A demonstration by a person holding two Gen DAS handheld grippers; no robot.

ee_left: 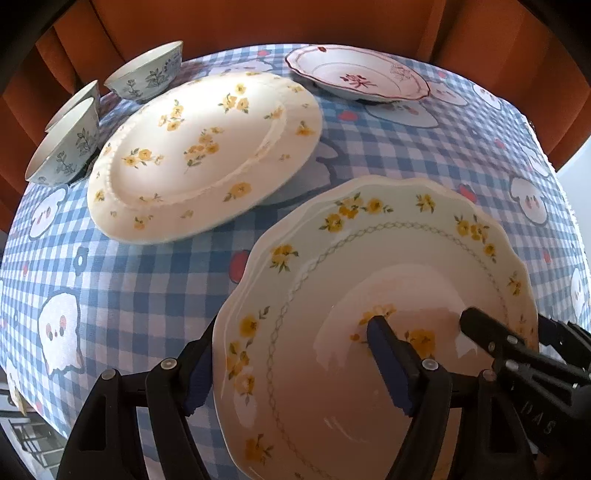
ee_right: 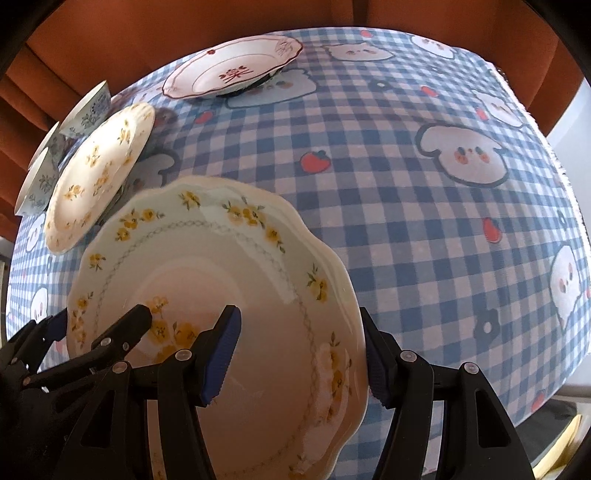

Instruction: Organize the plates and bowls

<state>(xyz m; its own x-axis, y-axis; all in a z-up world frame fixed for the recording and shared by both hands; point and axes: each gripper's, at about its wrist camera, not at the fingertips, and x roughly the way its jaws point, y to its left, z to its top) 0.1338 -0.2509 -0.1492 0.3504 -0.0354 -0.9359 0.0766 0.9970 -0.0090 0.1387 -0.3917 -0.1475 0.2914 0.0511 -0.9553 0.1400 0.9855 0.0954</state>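
A scalloped deep plate point(ee_left: 332, 266) point(ee_right: 221, 258), pale green with yellow flowers, fills the foreground of both views. My left gripper point(ee_left: 293, 325) straddles its left rim, one pad outside the edge and one inside the well, shut on it. The right gripper point(ee_right: 298, 312) grips the right rim the same way. Each view shows the other gripper's black finger point(ee_left: 480, 325) point(ee_right: 140, 314) inside the plate. Further back lie a flat white plate with yellow flowers point(ee_left: 199, 155) point(ee_right: 96, 170) and a pink dish with a red rim point(ee_left: 354, 77) point(ee_right: 232, 70). Blue-patterned bowls point(ee_left: 147, 74) point(ee_left: 62, 147) point(ee_right: 88, 107) stand at the far left.
A blue checked cloth with cartoon prints point(ee_left: 147, 288) point(ee_right: 424, 229) covers the table. Its right half carries no dishes. The table edge point(ee_right: 576, 221) drops off at the right. Orange upholstery point(ee_left: 258, 22) stands behind the far edge.
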